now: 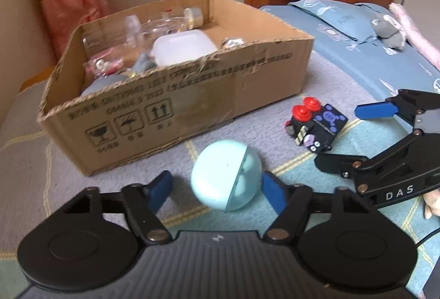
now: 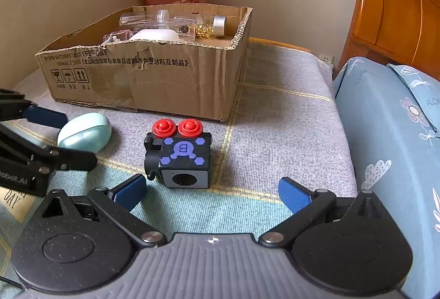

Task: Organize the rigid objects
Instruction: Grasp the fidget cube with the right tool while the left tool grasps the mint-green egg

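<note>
Left wrist, tool (image 1: pixel 217 189) open astride ball (image 1: pixel 226 174)

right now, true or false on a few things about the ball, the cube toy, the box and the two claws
1. The pale blue plastic ball lies between the open left claw fingers. True.
2. The black cube toy with red buttons is in the brown cardboard box. False: it lies on the grey blanket.
3. The right claw is open. True.
4. The box is empty. False: it holds clear containers and more.
</note>
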Action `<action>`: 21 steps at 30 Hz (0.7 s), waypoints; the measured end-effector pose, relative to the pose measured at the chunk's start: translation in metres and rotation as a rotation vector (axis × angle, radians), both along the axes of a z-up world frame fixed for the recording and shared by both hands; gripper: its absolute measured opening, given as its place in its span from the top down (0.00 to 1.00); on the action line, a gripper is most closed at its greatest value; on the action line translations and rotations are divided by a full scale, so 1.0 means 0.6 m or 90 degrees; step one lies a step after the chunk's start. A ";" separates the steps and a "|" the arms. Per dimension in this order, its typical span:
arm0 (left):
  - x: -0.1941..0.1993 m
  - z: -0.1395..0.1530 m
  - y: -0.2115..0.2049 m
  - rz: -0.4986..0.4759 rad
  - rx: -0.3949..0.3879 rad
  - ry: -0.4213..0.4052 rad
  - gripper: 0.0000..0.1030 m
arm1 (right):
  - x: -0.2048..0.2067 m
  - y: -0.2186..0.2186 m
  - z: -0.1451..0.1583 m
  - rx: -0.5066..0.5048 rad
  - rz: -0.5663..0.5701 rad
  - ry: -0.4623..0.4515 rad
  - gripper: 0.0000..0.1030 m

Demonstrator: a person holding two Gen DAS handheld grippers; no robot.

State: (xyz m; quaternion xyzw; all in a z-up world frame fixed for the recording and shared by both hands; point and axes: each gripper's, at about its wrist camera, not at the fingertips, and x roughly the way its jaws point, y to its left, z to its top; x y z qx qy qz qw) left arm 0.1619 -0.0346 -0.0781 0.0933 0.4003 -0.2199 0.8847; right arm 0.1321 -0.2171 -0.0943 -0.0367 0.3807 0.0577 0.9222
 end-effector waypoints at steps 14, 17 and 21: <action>-0.001 0.003 0.019 0.016 0.004 0.004 0.49 | 0.021 0.012 0.002 -0.003 0.020 0.011 0.00; -0.002 0.003 0.034 0.031 0.008 0.007 0.49 | 0.032 0.025 0.001 -0.003 0.035 0.010 0.00; 0.003 0.003 0.047 0.047 0.006 0.008 0.49 | 0.043 0.040 0.002 -0.003 0.050 0.011 0.00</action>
